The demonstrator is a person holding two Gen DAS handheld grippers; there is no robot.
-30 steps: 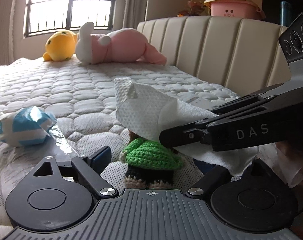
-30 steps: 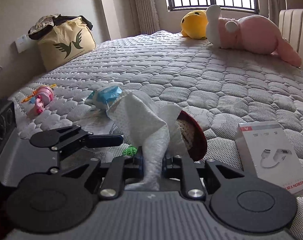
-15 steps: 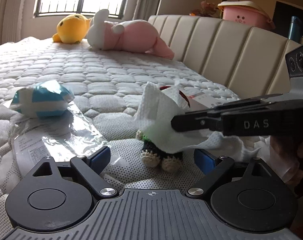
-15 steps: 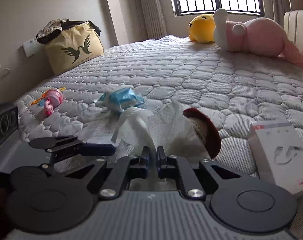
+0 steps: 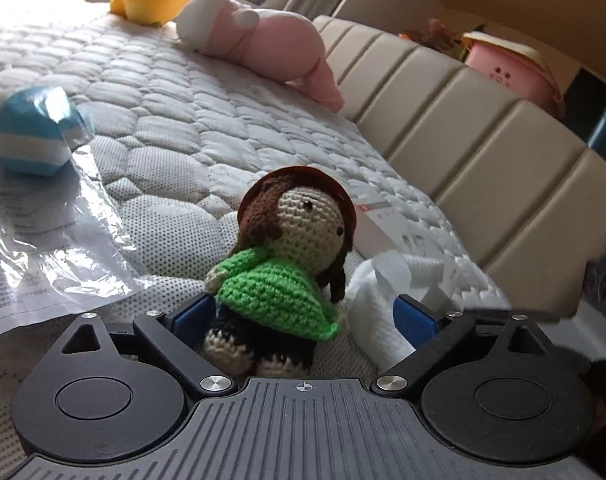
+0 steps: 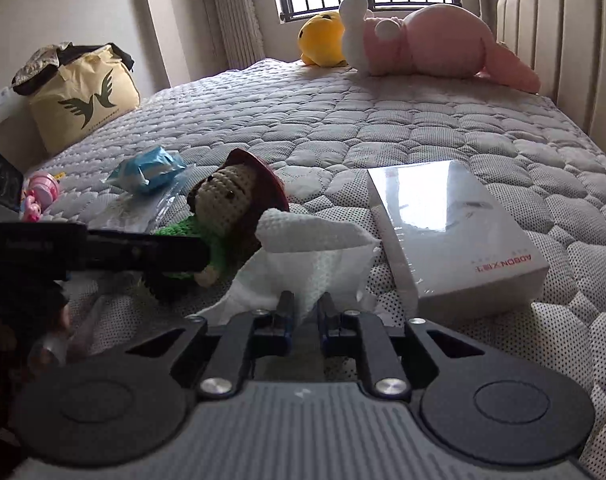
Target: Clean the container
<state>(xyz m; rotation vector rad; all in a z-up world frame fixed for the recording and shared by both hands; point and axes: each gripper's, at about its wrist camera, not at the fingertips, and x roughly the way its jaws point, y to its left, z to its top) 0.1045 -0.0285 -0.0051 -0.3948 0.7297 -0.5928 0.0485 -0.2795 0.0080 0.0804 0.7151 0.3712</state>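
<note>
A crochet doll (image 5: 287, 248) with a green top, brown hair and a red hat stands on the quilted mattress (image 5: 175, 120). My left gripper (image 5: 305, 316) is open, its blue pads on either side of the doll's legs. A crumpled white paper towel (image 5: 379, 292) lies just right of the doll. In the right wrist view my right gripper (image 6: 305, 316) is shut on the near edge of the paper towel (image 6: 307, 256), which rests on the mattress beside the doll (image 6: 227, 200). A left gripper finger (image 6: 143, 254) crosses in front of the doll's body.
A white boxed product (image 6: 455, 232) lies right of the towel. A blue-and-white packet (image 5: 27, 136) and a clear plastic bag (image 5: 43, 248) sit to the left. Plush toys (image 6: 423, 40) lie at the far end, a tote bag (image 6: 83, 100) at the left and a padded headboard (image 5: 463, 140) on the right.
The paper towel has come off the doll and now lies low on the mattress to its right, so the doll's face shows. My left gripper has closed in around the doll.
</note>
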